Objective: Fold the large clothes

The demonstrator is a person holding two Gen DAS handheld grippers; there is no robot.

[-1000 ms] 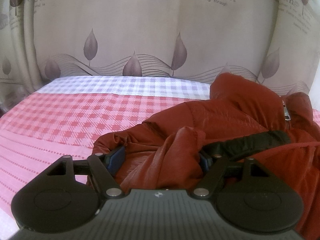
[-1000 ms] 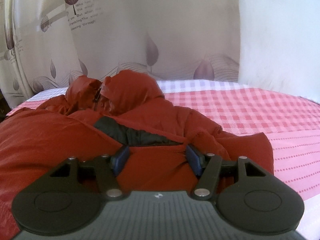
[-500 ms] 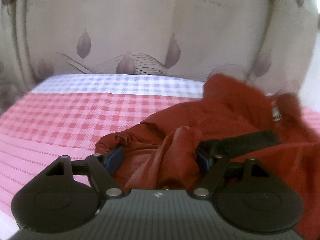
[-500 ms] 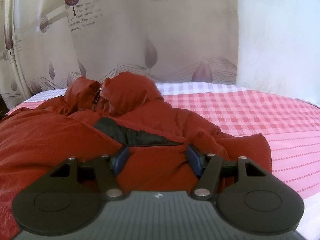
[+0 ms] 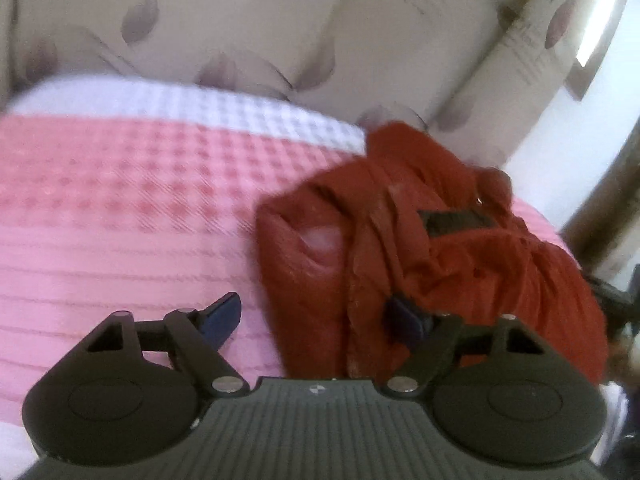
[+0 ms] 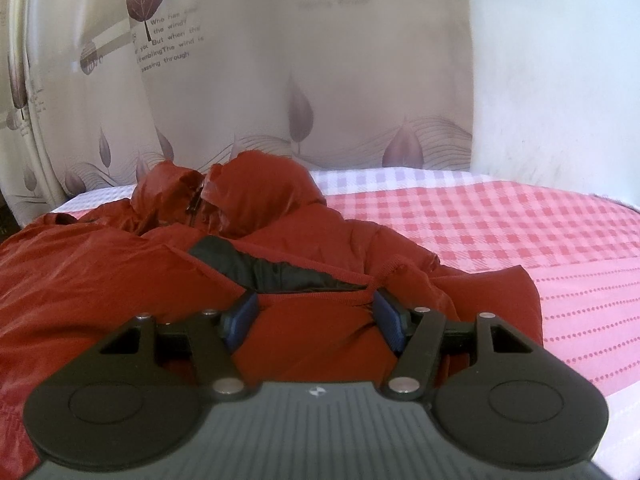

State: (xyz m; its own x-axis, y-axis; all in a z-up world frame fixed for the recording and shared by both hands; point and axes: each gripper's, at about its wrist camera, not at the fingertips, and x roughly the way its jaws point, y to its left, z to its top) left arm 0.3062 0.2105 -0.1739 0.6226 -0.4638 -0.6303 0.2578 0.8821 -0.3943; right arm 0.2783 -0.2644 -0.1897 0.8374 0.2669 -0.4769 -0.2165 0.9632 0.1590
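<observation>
Red jacket [image 6: 132,276]: padded, hooded, lying crumpled on the bed [image 6: 500,224]. In the right wrist view it spreads across the near left and centre, hood [image 6: 256,192] at the far end near the curtain, zip running down between the hood halves, a strip of black lining [image 6: 276,274] showing at the opened front edge. In the left wrist view the same jacket [image 5: 472,264] sits bunched on the right of the bed, blurred.

Left hand-held gripper [image 5: 316,322]: tilted, so the bed line slopes down to the right. Jaws spread wide. Left blue pad [image 5: 222,316] stands free over the pink bedspread, touching no cloth; right blue pad [image 5: 406,320] is pressed against a hanging fold of jacket. Fabric lies between the jaws on the right side only; released, not clamping.

Right hand-held gripper [image 6: 316,318]: level, low over the jacket, pointing toward the hood. Jaws spread apart, a red hem edge stretched between the two blue pads [image 6: 242,314], both pads touching the cloth. Whether it grips or merely straddles the fabric cannot be told.

Bed: pink checked bedspread, dotted stripes near, a pale lilac checked band at the far edge.

Curtain [image 6: 320,80]: beige, leaf print with lettering, behind the bed.

Wall [image 6: 560,72]: white, far right.
</observation>
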